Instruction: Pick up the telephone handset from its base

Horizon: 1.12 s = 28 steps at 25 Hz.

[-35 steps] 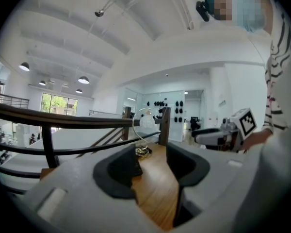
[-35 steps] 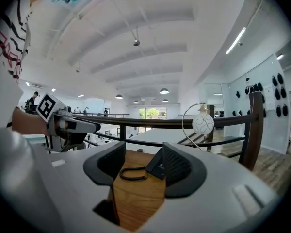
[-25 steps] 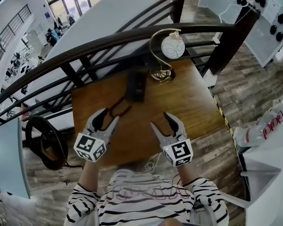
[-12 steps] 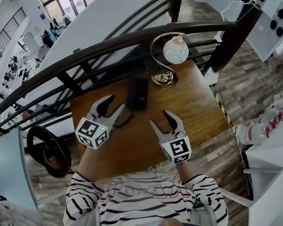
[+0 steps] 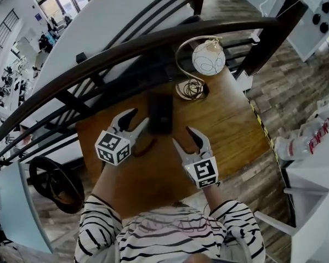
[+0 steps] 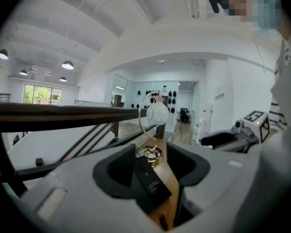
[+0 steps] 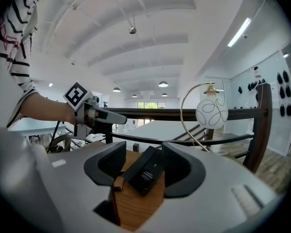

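The phone lies at centre frame on the wooden table, just below the lamp. Both grippers are spread and empty, the left gripper just beside the phone and the right gripper near it. It looks light, stiff and slick, so I'd pinch its long sides, minding the cord. A railing crosses above, with open hall beyond.

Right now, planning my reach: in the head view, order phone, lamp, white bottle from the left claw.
1. Phone, just right of the left claw.
2. Lamp, farther back and right.
3. White bottle, far right edge.
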Each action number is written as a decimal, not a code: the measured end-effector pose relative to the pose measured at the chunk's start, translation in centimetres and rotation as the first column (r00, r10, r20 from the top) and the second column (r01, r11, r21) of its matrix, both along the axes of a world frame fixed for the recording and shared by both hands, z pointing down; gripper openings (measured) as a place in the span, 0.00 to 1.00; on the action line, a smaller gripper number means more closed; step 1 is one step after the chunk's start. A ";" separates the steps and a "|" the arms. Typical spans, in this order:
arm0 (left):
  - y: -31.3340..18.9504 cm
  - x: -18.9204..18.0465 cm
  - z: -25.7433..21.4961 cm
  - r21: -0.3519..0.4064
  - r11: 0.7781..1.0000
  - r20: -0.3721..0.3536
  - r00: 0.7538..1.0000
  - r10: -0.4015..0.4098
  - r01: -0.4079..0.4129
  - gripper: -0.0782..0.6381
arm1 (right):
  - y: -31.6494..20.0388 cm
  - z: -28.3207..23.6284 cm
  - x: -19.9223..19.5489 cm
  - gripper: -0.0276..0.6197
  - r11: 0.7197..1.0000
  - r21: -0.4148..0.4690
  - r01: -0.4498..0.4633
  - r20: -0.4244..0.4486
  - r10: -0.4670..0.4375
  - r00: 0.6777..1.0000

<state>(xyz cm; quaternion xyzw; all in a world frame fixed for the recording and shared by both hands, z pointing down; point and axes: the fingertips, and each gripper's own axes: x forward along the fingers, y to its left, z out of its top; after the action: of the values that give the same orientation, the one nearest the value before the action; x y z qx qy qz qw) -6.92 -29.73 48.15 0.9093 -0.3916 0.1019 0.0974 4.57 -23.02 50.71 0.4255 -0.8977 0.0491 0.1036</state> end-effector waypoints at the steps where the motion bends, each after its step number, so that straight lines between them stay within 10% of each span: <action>1: -0.6 -0.1 1.0 -0.009 1.000 0.005 1.000 0.006 -0.006 0.39 | -0.6 0.6 -0.2 0.40 1.000 -0.004 -0.002 -0.006 0.002 1.000; 28: -10.2 -1.0 19.8 -0.396 0.914 -0.097 0.994 0.053 -0.087 0.39 | -12.6 15.2 -5.8 0.37 0.989 -0.032 0.146 -0.297 -0.149 0.943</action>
<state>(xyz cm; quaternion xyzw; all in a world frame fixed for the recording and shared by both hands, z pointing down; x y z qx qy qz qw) -7.94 -39.91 67.90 0.8870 -0.3254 0.1449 0.2938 -1.21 -35.64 65.93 0.3592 -0.9008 -0.0192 0.2434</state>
